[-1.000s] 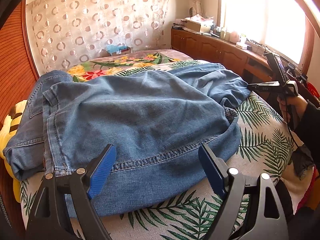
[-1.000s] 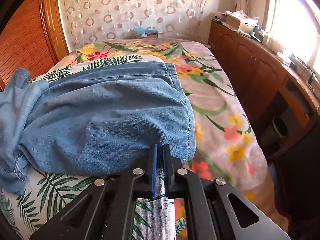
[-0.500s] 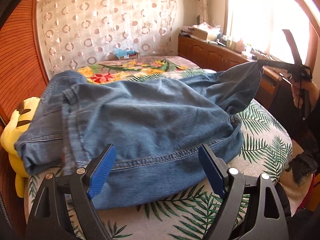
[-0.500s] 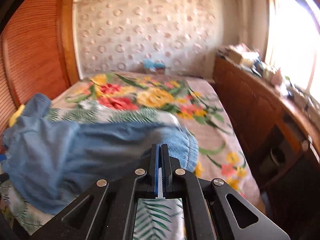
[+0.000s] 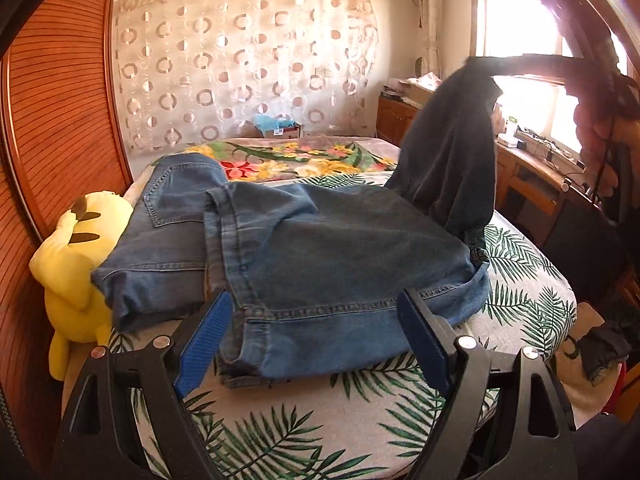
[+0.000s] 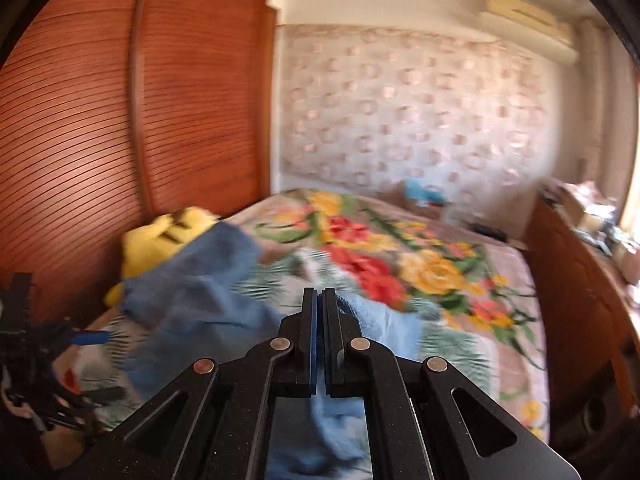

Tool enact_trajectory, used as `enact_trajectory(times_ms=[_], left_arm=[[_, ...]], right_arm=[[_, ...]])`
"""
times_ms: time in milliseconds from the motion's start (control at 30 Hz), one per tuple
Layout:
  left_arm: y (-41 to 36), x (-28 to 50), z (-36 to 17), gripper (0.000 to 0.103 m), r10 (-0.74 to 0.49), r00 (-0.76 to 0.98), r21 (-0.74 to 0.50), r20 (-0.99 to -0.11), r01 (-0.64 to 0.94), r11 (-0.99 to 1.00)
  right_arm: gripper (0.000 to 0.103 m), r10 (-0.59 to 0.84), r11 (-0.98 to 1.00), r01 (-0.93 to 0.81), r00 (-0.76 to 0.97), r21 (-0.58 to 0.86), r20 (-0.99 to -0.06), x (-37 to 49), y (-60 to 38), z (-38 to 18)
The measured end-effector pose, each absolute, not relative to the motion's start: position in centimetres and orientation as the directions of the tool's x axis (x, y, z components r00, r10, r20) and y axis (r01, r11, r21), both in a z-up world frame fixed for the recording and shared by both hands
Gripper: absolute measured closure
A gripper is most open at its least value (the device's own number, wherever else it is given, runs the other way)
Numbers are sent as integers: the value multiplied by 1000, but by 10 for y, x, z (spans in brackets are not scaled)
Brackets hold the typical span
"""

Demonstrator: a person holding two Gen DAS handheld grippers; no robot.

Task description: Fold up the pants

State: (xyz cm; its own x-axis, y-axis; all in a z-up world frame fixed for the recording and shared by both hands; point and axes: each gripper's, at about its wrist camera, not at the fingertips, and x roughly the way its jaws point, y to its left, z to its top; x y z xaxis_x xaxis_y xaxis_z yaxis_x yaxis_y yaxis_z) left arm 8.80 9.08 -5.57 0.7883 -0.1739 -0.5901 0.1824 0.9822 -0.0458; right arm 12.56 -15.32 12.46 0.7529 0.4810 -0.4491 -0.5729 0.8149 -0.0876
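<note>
With the right gripper pinched shut on one lifted end of the blue denim pants at the bed's near edge, carry it smoothly across while the wide-open left gripper steadies the hem.

Sunlight is pouring through the window above a wooden cabinet. A reddish slatted wardrobe is flanking the bed, and a circle-patterned curtain is covering the far wall under an air conditioner.
</note>
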Motion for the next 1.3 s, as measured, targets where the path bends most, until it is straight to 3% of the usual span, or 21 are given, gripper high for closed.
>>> enact_trajectory(times_ms=[133, 467, 633, 833, 1100, 1133, 1233, 1300], left_arm=[[91, 90, -59, 18, -173, 784, -45, -596, 182, 982], [67, 111, -64, 18, -214, 767, -41, -605, 238, 970], [43, 132, -72, 18, -241, 745, -15, -621, 297, 955], [17, 160, -95, 37, -242, 688, 24, -684, 353, 935], [9, 184, -115, 37, -161, 654, 96, -739, 340, 936], [10, 184, -114, 39, -163, 658, 97, -736, 339, 936], [12, 183, -110, 64, -149, 667, 110, -730, 329, 938], [14, 182, -108, 75, -152, 669, 106, -728, 329, 938]], right_arm=[[100, 495, 798, -599, 708, -58, -503, 147, -145, 108], [86, 432, 840, -541, 710, -38, -557, 168, -151, 88], [78, 415, 857, -515, 679, 10, -606, 179, -163, 50], [75, 390, 880, -472, 648, 57, -655, 193, -170, 10], [59, 443, 857, -506, 628, 98, -640, 180, -180, 4], [58, 424, 862, -501, 635, 73, -646, 179, -177, 3], [58, 408, 859, -511, 637, 39, -654, 174, -178, -4], [58, 388, 860, -510, 645, 7, -659, 173, -175, -7]])
